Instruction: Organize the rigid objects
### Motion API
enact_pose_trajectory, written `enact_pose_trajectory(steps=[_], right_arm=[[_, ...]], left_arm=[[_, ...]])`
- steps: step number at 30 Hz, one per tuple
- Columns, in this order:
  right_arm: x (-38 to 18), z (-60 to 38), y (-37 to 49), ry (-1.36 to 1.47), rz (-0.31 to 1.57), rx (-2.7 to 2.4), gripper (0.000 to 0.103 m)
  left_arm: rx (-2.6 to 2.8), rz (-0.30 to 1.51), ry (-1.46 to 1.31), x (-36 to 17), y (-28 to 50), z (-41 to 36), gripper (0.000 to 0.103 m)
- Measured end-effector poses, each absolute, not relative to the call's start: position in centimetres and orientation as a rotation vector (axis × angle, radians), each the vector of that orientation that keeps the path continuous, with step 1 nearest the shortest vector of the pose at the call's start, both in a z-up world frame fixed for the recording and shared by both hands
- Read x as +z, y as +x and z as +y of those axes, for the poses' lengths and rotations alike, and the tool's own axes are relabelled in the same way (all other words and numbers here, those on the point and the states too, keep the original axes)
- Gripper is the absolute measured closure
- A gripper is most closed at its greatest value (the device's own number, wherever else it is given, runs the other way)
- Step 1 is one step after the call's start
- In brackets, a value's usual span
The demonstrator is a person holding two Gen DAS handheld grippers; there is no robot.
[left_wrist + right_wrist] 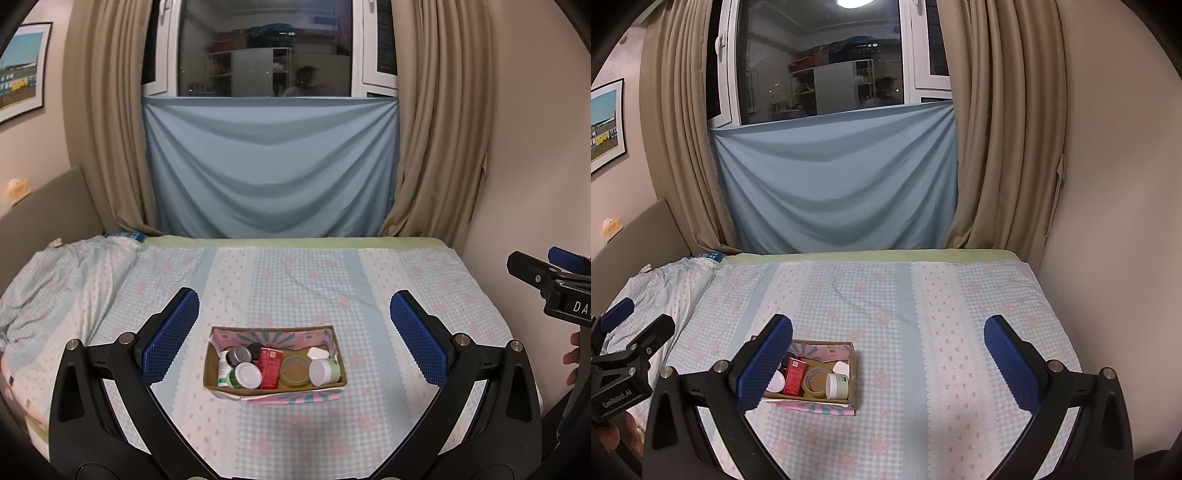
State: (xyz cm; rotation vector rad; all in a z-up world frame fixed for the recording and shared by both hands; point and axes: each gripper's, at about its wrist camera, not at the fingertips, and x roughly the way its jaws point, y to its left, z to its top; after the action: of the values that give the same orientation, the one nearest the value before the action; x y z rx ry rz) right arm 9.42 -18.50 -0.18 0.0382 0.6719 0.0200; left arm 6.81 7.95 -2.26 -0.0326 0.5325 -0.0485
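A small open cardboard box with a pink and teal pattern sits on the bed. It holds several rigid items: a red carton, a white-lidded jar, a pale green jar on its side, an amber round tin, a dark-lidded jar and a white soap-like piece. My left gripper hovers open above the box, nothing between its fingers. My right gripper is open and empty too, right of the box, whose left part its left finger hides.
The bed's checked blue and pink sheet spreads around the box. A rumpled pillow or cover lies at the left by the headboard. Walls stand close on the right, curtains and a blue cloth hang beyond the far edge. A person's fingers show at the right.
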Motion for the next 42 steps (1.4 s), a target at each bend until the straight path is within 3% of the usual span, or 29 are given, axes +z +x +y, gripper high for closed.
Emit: enact_pose_trajectory(steps=[42], right_arm=[[0.07,-18.44,8.78,0.042,0.659,0.016,0.000]], left_arm=[[-0.082,0.562,-0.033,-3.00,6.70,8.31,0.000]])
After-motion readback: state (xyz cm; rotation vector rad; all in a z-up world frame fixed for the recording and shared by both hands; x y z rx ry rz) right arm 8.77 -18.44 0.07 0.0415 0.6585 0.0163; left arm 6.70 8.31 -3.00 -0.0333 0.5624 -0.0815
